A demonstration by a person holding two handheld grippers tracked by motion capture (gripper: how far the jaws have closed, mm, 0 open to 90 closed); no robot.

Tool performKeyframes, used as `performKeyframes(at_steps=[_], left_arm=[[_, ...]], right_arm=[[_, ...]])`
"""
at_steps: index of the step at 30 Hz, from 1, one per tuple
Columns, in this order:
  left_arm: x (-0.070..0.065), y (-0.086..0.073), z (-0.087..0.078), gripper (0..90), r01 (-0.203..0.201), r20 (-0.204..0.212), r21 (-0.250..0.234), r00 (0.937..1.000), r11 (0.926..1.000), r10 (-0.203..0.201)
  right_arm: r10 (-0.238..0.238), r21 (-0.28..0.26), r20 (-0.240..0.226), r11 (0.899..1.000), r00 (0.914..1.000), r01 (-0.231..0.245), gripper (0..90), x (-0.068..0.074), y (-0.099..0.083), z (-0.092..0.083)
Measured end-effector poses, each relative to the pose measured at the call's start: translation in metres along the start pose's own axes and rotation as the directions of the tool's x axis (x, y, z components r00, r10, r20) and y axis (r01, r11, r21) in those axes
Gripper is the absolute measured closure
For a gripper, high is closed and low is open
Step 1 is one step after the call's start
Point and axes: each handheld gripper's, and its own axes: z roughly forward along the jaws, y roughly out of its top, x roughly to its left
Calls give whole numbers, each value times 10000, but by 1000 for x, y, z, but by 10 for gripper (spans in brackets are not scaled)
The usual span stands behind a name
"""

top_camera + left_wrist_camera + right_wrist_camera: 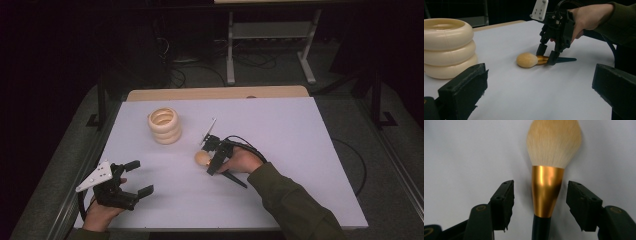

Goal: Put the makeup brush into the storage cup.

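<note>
step: grasping the makeup brush [547,170], not yet gripped
brush: flat on the bench [280,130], near the ring stack [164,125]
right tongs [540,200]: straddle the gold ferrule, pads apart from it
left tongs [136,177]: open, empty, well apart from the ring stack
next: close on the ferrule, lift level

a: any words, labels or numbers to read here?
b: none. the brush [548,170], the stacked rings [164,125] at ten o'clock of it, and the counter [300,150] carry no legible marks.
</note>
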Motion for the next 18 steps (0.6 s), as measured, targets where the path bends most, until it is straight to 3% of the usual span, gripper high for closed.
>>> performKeyframes(at_steps=[18], left_arm=[[0, 0, 0, 0, 9, -10, -3, 10000, 10000, -9]], right_arm=[[188, 797, 76, 9966, 9998, -193, 536, 0, -13, -2]])
